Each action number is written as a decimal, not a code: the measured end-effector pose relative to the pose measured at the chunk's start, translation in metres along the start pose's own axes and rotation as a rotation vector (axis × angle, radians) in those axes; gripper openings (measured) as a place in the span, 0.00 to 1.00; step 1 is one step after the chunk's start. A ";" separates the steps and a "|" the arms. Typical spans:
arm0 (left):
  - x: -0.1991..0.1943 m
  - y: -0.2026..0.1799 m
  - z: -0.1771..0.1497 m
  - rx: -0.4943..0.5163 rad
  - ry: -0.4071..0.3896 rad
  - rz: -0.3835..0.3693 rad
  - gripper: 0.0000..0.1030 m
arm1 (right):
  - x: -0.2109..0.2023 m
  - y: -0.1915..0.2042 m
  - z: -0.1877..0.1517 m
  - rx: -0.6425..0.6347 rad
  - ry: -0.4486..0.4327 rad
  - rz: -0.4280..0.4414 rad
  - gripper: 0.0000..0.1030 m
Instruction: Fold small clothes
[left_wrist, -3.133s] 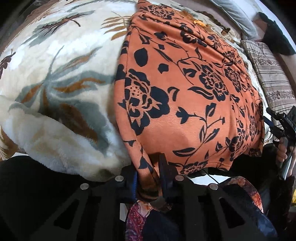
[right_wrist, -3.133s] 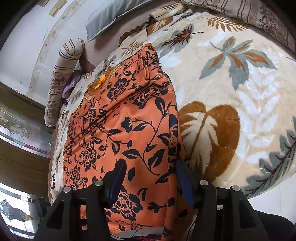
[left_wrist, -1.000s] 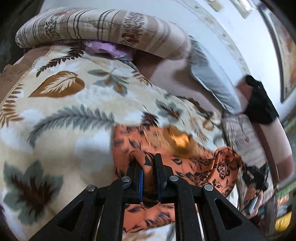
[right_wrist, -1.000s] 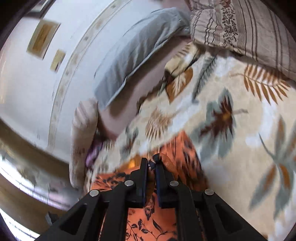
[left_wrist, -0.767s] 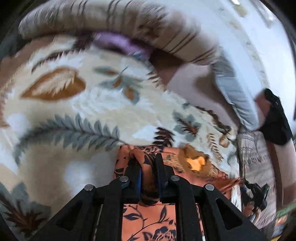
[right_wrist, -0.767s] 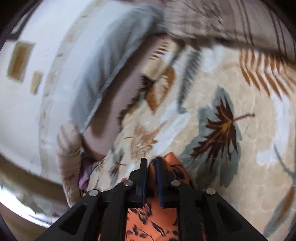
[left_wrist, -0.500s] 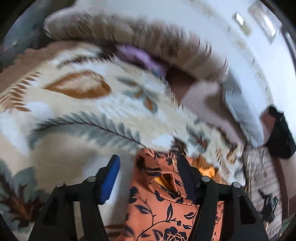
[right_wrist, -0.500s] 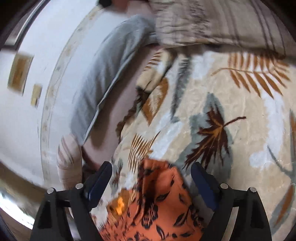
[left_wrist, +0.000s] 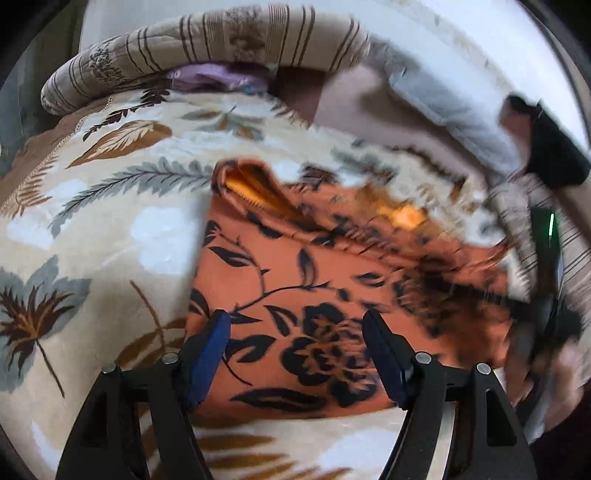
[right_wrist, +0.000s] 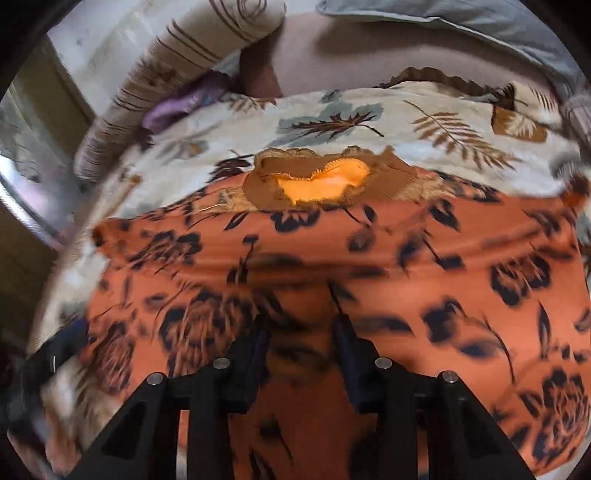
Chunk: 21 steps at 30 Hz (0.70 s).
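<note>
1. Orange floral garment (left_wrist: 295, 280) lies folded on the leaf-print blanket (left_wrist: 110, 229), its brown neckline (right_wrist: 314, 181) toward the pillows.
2. My left claw (left_wrist: 295, 328): jaws spread wide and opening, hovering over the garment's near part; the cloth shows between the blue pads (left_wrist: 210, 347), neither pressing it.
3. My right claw (right_wrist: 301, 332): jaws closing, with a raised fold of the garment between them; heavy blur, pads not seen pressing.
4. Striped pillow (left_wrist: 207, 40) and grey pillow (right_wrist: 461, 14) at the far edge of the bed.
</note>
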<state>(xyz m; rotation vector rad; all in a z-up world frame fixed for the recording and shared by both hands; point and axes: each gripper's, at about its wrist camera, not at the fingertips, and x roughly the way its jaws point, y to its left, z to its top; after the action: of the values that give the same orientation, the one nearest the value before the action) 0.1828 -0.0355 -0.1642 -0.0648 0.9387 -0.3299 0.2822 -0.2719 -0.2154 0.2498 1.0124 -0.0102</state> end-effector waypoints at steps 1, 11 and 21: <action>0.005 0.002 0.001 -0.005 0.008 0.008 0.72 | 0.007 -0.001 0.014 0.009 -0.007 -0.019 0.38; 0.009 0.032 0.020 -0.153 0.006 -0.069 0.72 | 0.000 -0.049 0.091 0.266 -0.249 -0.047 0.38; 0.023 0.049 0.020 -0.156 0.073 0.135 0.73 | -0.024 -0.145 0.019 0.360 -0.101 -0.228 0.39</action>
<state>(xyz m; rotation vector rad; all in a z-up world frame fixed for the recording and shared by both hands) 0.2234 0.0026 -0.1798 -0.1329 1.0347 -0.1348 0.2672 -0.4197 -0.2152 0.4565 0.9300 -0.4113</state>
